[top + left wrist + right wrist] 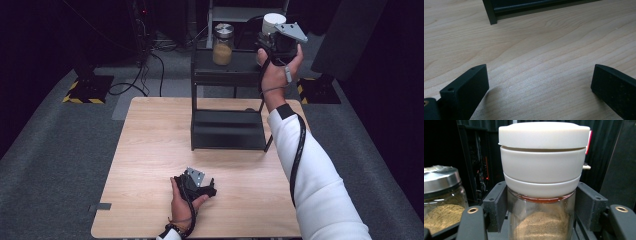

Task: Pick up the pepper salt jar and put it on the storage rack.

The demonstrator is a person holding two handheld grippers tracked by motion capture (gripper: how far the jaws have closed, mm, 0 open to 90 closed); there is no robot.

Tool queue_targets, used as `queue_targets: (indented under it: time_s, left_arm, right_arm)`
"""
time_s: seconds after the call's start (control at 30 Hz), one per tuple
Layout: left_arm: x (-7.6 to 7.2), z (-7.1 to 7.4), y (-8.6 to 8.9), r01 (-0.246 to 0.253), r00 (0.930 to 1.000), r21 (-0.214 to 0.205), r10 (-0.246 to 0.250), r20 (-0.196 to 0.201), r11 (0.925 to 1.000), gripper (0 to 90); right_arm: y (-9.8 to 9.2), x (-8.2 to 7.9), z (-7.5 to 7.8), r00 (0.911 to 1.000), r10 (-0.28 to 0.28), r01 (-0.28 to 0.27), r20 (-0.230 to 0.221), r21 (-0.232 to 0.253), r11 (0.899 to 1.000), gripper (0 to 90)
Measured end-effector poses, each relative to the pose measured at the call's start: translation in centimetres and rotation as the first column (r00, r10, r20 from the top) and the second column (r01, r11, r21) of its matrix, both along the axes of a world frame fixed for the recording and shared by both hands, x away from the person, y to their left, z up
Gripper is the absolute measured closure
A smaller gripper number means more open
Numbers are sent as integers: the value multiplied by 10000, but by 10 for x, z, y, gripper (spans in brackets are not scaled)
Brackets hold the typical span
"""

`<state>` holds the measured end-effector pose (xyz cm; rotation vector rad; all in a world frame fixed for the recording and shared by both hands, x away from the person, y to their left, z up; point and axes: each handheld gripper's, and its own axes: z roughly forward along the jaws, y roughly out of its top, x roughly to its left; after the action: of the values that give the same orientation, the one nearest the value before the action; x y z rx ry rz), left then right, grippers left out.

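Jar with white lid held up at the shelf

Jar with white lid (541, 182) sits in the middle of the right gripper view. The right gripper (541, 220) is clenched on it: one black jaw presses each side of the glass, just under the lid. Brown powder fills the lower part of the glass. In the high view this jar (273, 22) is at the upper right of the frame, up by the top level of the black shelf (227, 75), and the right gripper (278, 40) is in a hand with a white sleeve (310, 180) behind it.

A second jar with a metal lid (223, 44) stands on the top level of the shelf, to the left of the held jar and a little apart from it. It has brown powder in it too. It shows at the left edge of the right gripper view (441, 195).

The left gripper (200, 186) rests low on the wooden table (150, 150), near the bottom middle of the high view. Its jaws are spread wide with just bare wood between them (539, 82).
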<state>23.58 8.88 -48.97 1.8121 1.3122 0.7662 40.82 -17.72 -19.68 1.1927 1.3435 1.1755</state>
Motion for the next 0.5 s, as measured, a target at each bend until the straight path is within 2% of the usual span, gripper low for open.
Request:
queue_targets:
  time_s: [0.23,0.5]
  left_arm:
    - [0,0,0,7,10000,-4,-7,-3,10000,11]
    - [0,0,0,3,10000,-22,-3,-16,10000,11]
  right_arm:
    - [0,9,-4,9997,-141,144,-186,182,9997,338]
    - [1,18,-7,9991,-180,183,-379,58,9998,339]
